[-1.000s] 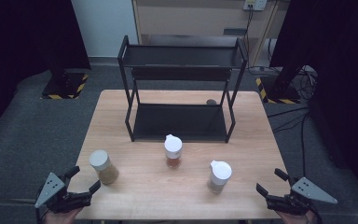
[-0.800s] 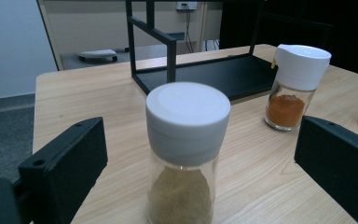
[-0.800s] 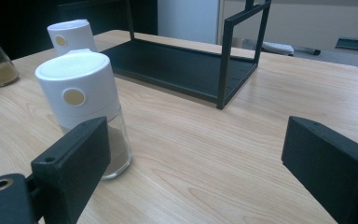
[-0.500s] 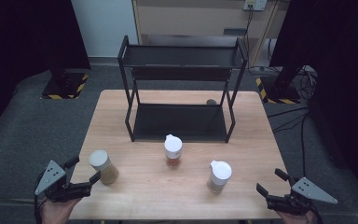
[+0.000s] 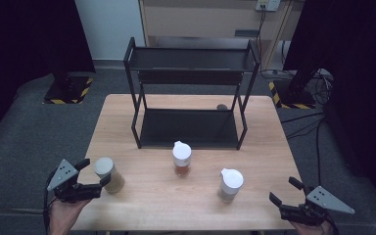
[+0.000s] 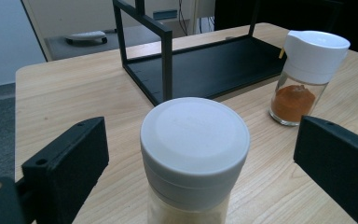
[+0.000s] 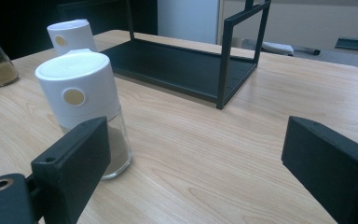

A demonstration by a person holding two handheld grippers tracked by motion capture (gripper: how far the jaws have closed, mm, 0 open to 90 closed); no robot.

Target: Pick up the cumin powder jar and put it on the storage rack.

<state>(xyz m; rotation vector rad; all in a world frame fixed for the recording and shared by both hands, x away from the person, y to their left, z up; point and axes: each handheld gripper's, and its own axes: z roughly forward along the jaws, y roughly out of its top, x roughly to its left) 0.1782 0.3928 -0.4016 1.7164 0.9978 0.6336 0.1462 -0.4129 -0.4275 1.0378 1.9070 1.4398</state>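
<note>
Where a second ago the left gripper [image 5: 94, 175] sat short of the grey-lidded jar [image 5: 108, 174], it has now moved up so the jar stands between its wide-spread jaws, untouched, at the table's [image 5: 254, 147] near left. Right gripper [image 5: 287, 193] unchanged at the near right edge, jaws wide, holding nothing. Left gripper view shows pale powder under the jar's lid, orange spice in the middle shaker [image 6: 306, 74]. Right gripper view shows the near shaker [image 7: 86, 110] just left of its jaws, black rack [image 7: 186, 65] beyond.
</note>
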